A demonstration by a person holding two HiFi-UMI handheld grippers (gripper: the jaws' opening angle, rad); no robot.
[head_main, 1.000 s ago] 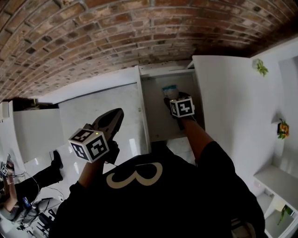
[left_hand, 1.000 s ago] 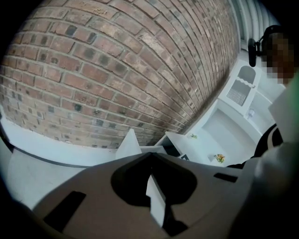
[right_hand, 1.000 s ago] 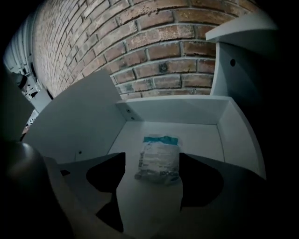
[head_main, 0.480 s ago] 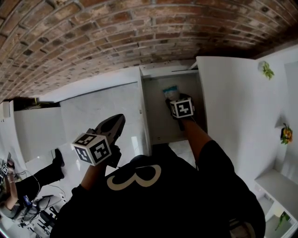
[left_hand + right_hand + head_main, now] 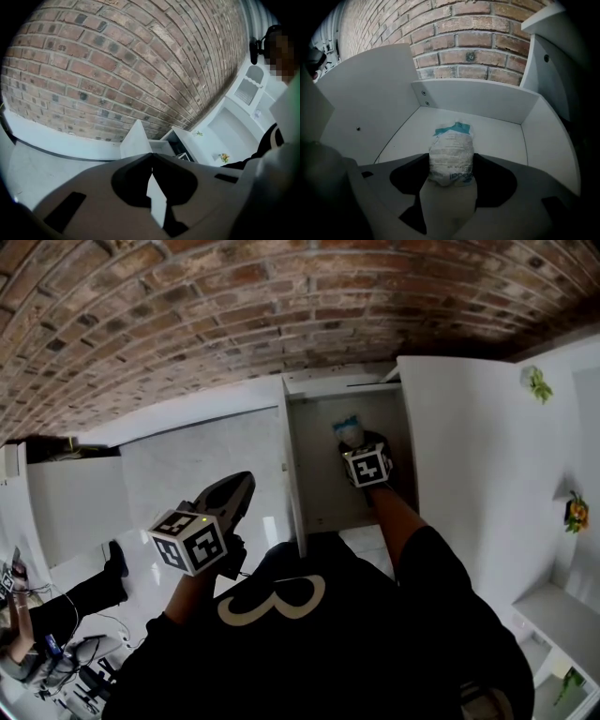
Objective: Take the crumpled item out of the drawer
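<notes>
Down inside the drawer point(image 5: 497, 101), the right gripper point(image 5: 452, 164) has just been closing onto the crumpled item point(image 5: 451, 147), so lifting looks next; left gripper point(image 5: 151, 157) clenched empty

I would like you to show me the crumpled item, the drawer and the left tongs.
crumpled item point(image 5: 451, 157), right gripper view, middle of its printed wrapper.
drawer point(image 5: 480, 101), right gripper view, its back wall.
left tongs point(image 5: 151, 158), left gripper view, where the shut tips meet.
</notes>
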